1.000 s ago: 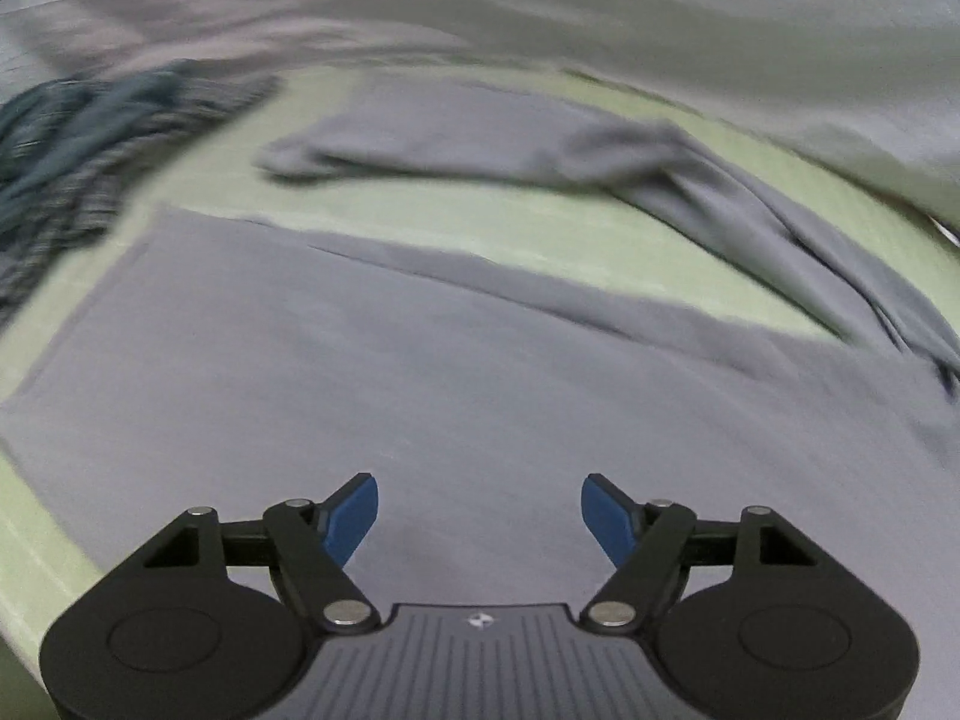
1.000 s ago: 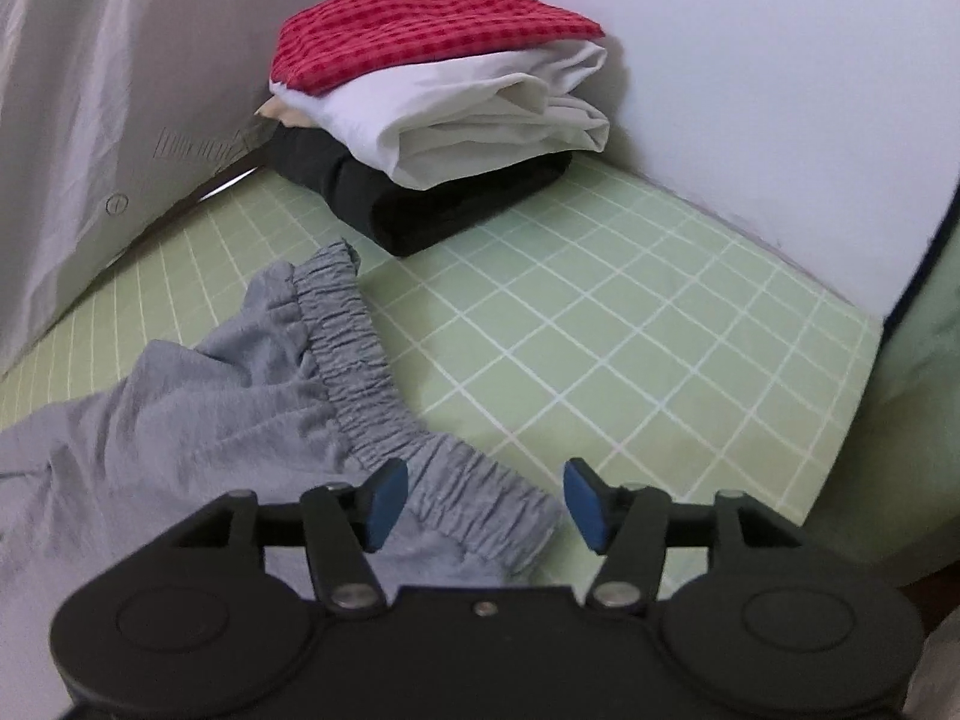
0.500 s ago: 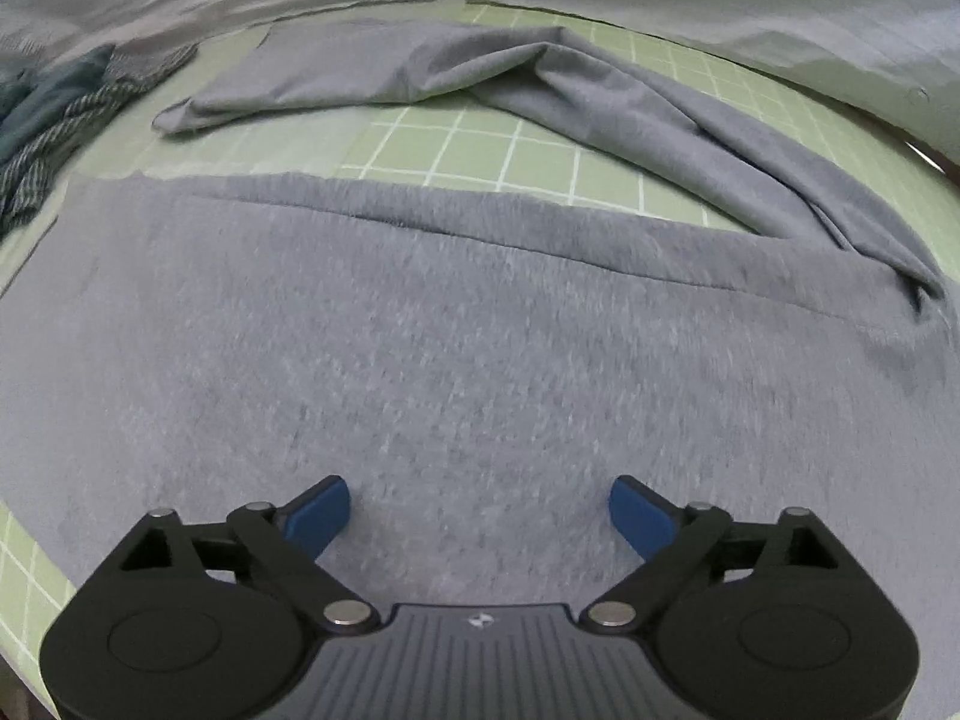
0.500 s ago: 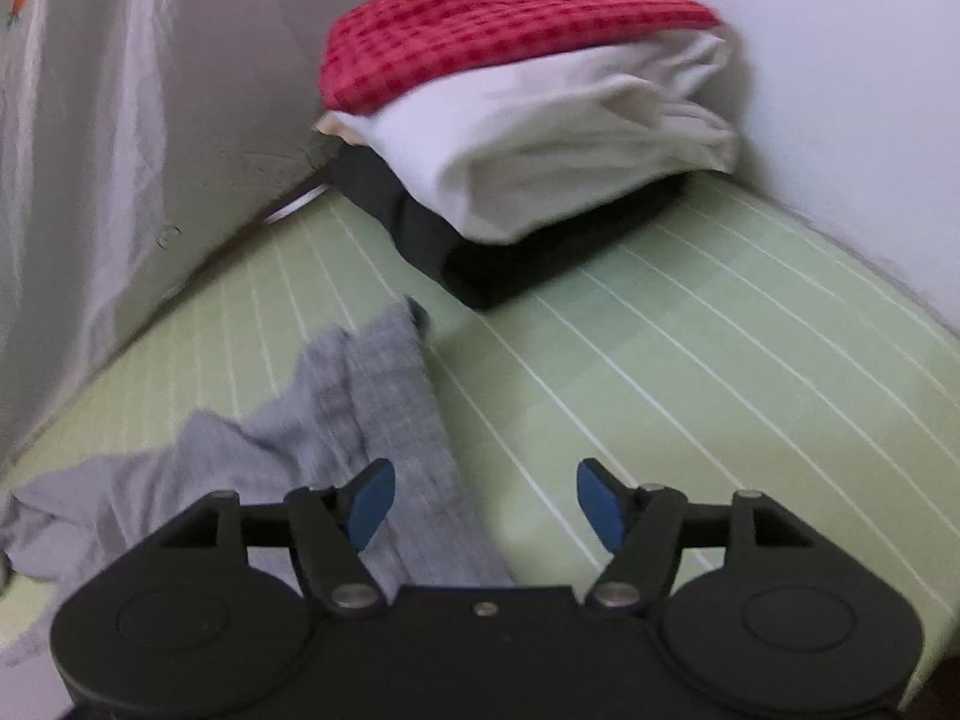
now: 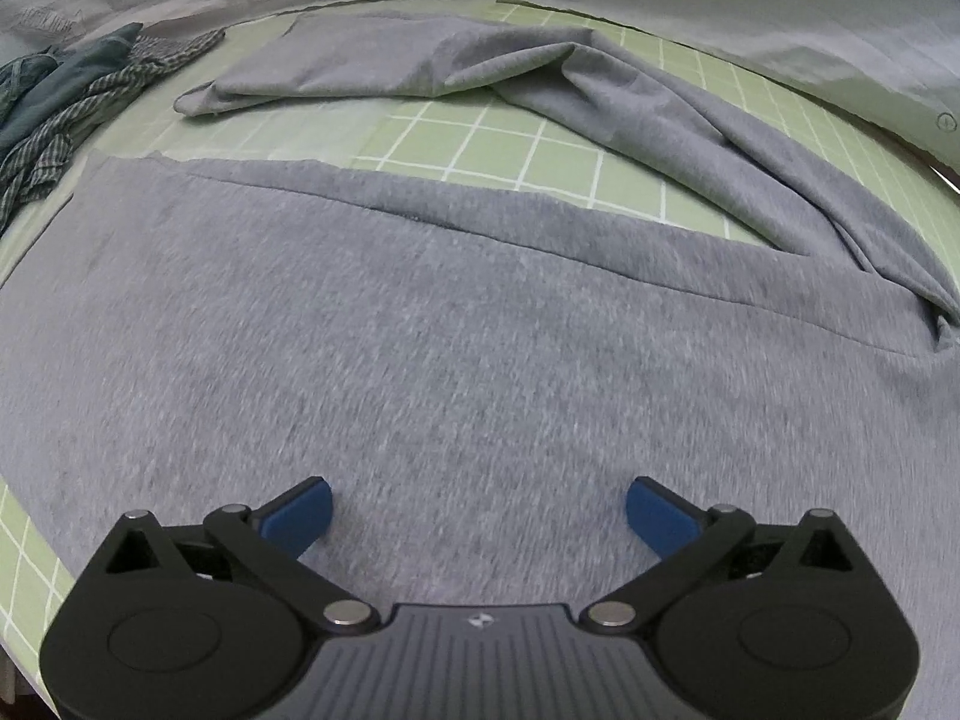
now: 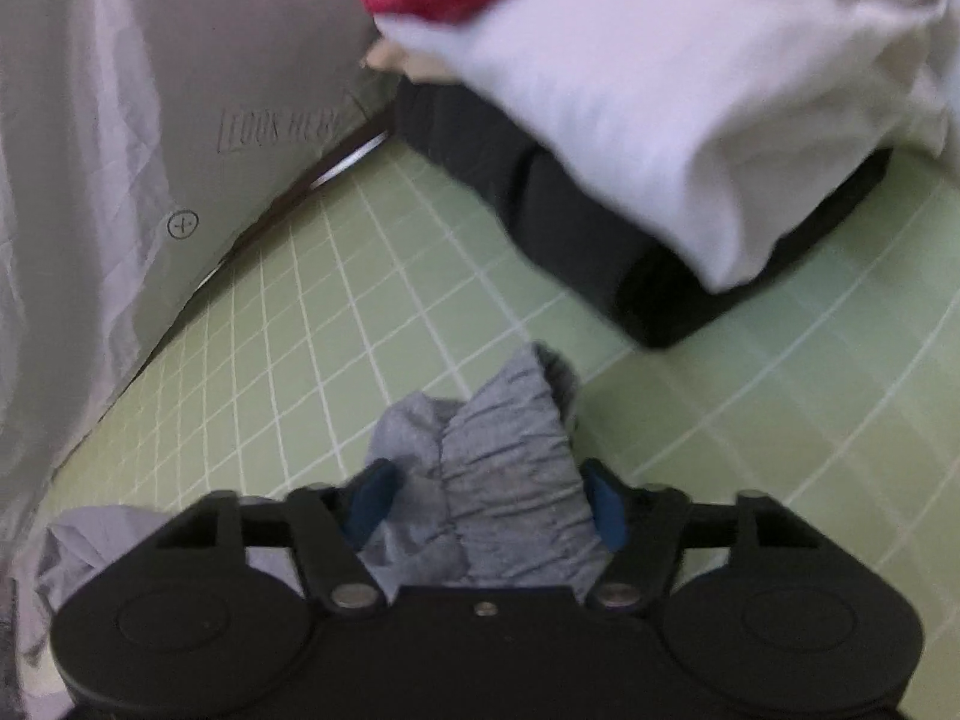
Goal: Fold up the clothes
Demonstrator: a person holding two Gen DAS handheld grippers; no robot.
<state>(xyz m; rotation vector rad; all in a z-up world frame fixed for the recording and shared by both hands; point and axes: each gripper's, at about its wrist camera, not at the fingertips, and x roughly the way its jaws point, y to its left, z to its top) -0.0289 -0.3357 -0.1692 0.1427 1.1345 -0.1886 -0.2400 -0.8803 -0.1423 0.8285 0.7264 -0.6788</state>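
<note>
A green grid mat [image 5: 480, 132] carries the grey trousers [image 5: 456, 348], one leg spread flat in front, the other bunched at the far side. A plaid garment [image 5: 54, 114] lies far left. At far right, a folded stack [image 6: 648, 138] stands just beyond the trousers' elastic waistband [image 6: 504, 468]. The right gripper [image 6: 489, 507] is clamped on the waistband. The left gripper [image 5: 477, 516] hangs wide apart over the flat leg.

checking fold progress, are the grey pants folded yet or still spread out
Still spread, not folded. In the left wrist view the grey pants lie flat on the green mat, legs apart.
</note>
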